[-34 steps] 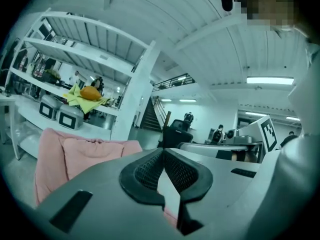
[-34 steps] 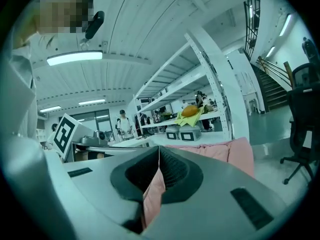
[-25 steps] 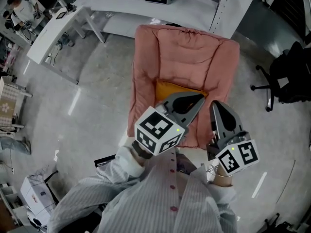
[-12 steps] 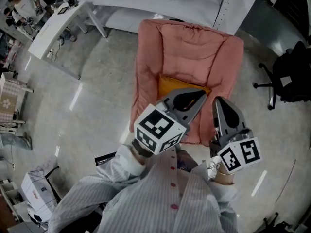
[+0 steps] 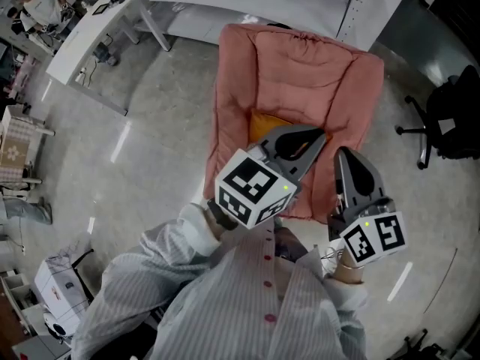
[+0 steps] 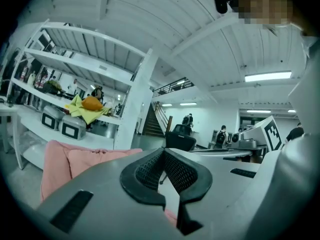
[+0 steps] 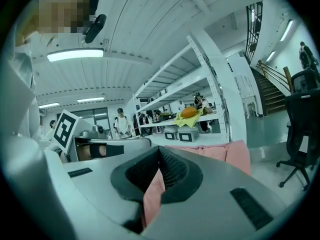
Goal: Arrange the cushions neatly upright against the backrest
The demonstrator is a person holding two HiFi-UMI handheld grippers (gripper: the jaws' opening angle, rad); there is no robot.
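A pink padded armchair [image 5: 300,66] stands below me on the floor in the head view. An orange cushion [image 5: 264,126] lies on its seat, partly hidden behind my left gripper [image 5: 319,135]. That gripper hovers over the seat, shut and empty. My right gripper [image 5: 346,154] hangs beside it over the seat's right front, also shut with nothing in it. In the left gripper view the closed left gripper [image 6: 163,151] points over the pink backrest [image 6: 75,159]. In the right gripper view the closed right gripper [image 7: 160,151] has the pink chair [image 7: 235,154] behind it.
A white shelving unit [image 5: 225,6] stands right behind the chair, with a white table [image 5: 82,43] to its left. A black office chair [image 5: 450,118] is at the right. Boxes [image 5: 56,283] lie on the floor at lower left.
My left gripper has drifted slightly up and right in the head view, covering more of the orange cushion. The right gripper has held its place. Both stay shut.
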